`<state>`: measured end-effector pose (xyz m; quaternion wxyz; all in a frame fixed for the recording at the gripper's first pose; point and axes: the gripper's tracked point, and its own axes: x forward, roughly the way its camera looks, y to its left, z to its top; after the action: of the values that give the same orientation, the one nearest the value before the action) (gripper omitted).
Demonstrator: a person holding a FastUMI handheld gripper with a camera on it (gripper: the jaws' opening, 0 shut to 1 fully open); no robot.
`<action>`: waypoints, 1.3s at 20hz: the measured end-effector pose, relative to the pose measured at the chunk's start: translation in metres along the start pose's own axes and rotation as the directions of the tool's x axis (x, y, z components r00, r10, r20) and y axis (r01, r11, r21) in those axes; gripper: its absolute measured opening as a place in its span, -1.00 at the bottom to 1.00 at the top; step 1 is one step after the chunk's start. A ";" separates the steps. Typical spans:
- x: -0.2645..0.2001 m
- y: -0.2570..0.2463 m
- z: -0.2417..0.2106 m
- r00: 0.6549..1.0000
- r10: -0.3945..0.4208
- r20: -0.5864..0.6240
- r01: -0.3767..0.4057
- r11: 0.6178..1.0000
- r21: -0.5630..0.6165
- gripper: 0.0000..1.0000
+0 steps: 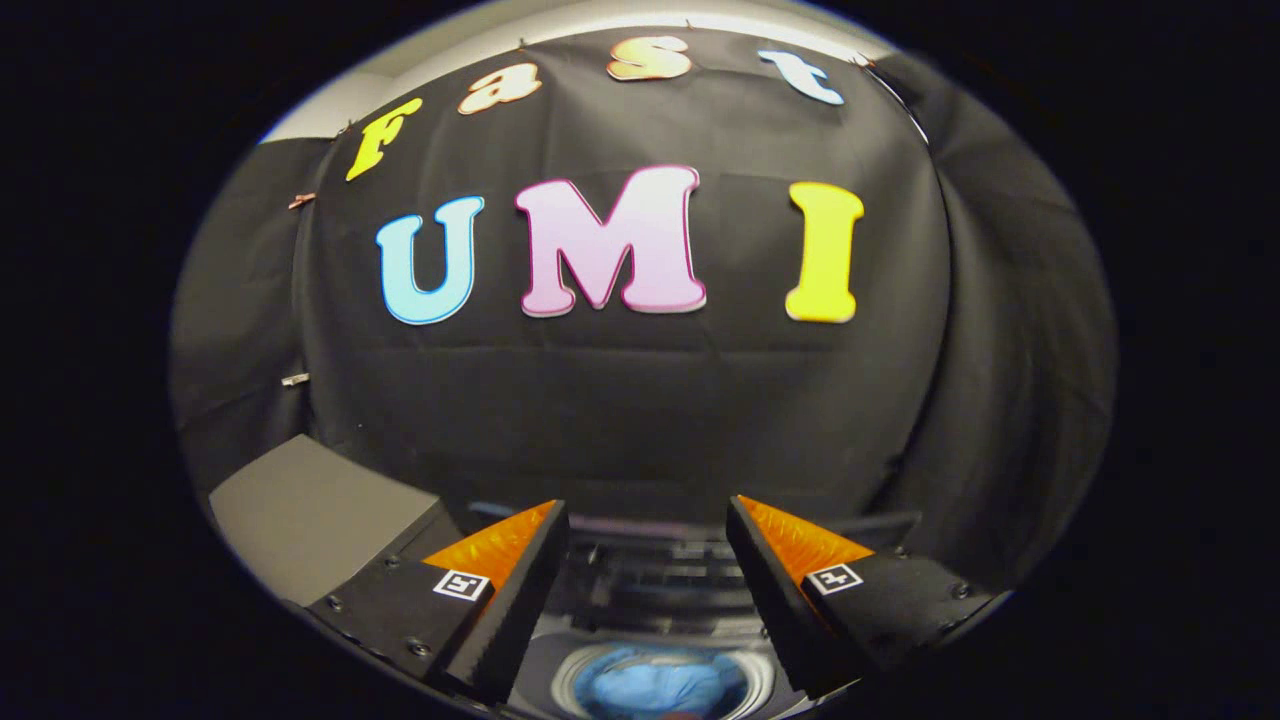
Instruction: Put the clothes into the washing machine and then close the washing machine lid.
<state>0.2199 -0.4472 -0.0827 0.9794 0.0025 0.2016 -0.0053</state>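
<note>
My gripper (648,530) is open, with nothing between its fingers, and it hangs above the washing machine (655,600). Below the fingers I see the machine's round drum opening, and blue clothes (660,688) lie inside the drum. The machine's dark top panel with its ridged back part shows between the fingers. I cannot see whether the lid is up or down.
A grey box-like surface (310,500) stands to the left of the machine, beside my left finger. The black cloth wall (640,420) hangs close behind the machine and wraps round both sides.
</note>
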 end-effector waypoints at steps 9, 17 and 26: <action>0.096 -0.028 -0.069 0.968 -0.089 -0.234 0.106 0.992 0.062 0.98; 0.089 -0.028 -0.066 0.973 -0.115 -0.201 0.127 0.991 0.046 1.00; 0.083 -0.027 -0.065 0.971 -0.132 -0.201 0.142 0.989 0.038 1.00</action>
<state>0.2696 -0.4750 -0.1755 0.9515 0.0146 0.2974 -0.0778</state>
